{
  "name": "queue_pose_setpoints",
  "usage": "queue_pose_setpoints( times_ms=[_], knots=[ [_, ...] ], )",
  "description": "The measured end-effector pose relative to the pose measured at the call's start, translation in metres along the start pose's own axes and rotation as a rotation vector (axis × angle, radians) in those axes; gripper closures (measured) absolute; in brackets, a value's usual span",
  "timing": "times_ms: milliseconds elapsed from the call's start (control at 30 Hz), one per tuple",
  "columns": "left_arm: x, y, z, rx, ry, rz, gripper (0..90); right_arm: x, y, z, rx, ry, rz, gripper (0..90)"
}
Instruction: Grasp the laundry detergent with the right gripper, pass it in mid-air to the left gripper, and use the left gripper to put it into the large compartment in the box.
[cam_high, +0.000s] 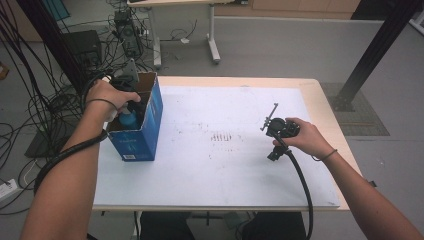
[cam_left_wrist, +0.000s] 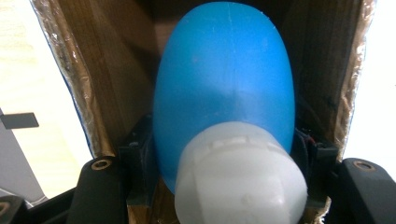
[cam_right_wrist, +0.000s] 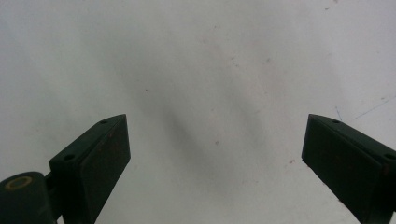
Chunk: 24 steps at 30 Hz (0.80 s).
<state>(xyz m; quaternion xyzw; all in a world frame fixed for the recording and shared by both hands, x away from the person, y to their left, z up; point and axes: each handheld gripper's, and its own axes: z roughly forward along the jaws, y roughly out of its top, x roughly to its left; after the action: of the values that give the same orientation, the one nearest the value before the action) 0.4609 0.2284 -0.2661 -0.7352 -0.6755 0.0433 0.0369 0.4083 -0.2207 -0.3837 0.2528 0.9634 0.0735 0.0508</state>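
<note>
A blue cardboard box (cam_high: 142, 125) stands open-topped near the left edge of the white table (cam_high: 220, 165), and a blue bottle (cam_high: 129, 120) with a white cap (cam_left_wrist: 240, 175) sits inside it. The left gripper (cam_high: 131, 107) reaches down into the box from above, the left hand (cam_high: 111, 97) wrapped over its body with the forearm coming in from the near left. Its jaws are clamped on the bottle, 1 on each side just above the cap.

The right hand (cam_high: 305, 136) rests low over the right half of the table, holding the right gripper (cam_high: 274, 131) pointed toward the left, well apart from the box. Its jaws stand wide apart with nothing between them.

The left gripper view gives the box's brown inner walls (cam_left_wrist: 112, 88) close around the bottle's rounded body (cam_left_wrist: 224, 79), which the high view mostly hides behind the hand. The right gripper view shows the right gripper (cam_right_wrist: 215, 149) over bare, faintly scuffed table surface (cam_right_wrist: 205, 60).
</note>
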Motion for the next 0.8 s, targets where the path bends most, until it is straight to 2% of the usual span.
queue_pose_setpoints(
  times_ms=[233,333,800],
  knots=[
    [0.001,0.001,0.000,0.000,-0.010,0.002,37.2,0.001,0.001,0.002,-0.001,0.005,-0.004,7.5],
    [0.001,0.001,0.000,0.004,-0.030,0.011,36.6,0.000,0.001,0.002,-0.001,0.004,-0.003,7.5],
    [0.002,-0.002,-0.010,-0.008,-0.043,0.013,33.9,0.000,0.002,0.003,0.005,0.004,-0.004,7.5]
  ],
)
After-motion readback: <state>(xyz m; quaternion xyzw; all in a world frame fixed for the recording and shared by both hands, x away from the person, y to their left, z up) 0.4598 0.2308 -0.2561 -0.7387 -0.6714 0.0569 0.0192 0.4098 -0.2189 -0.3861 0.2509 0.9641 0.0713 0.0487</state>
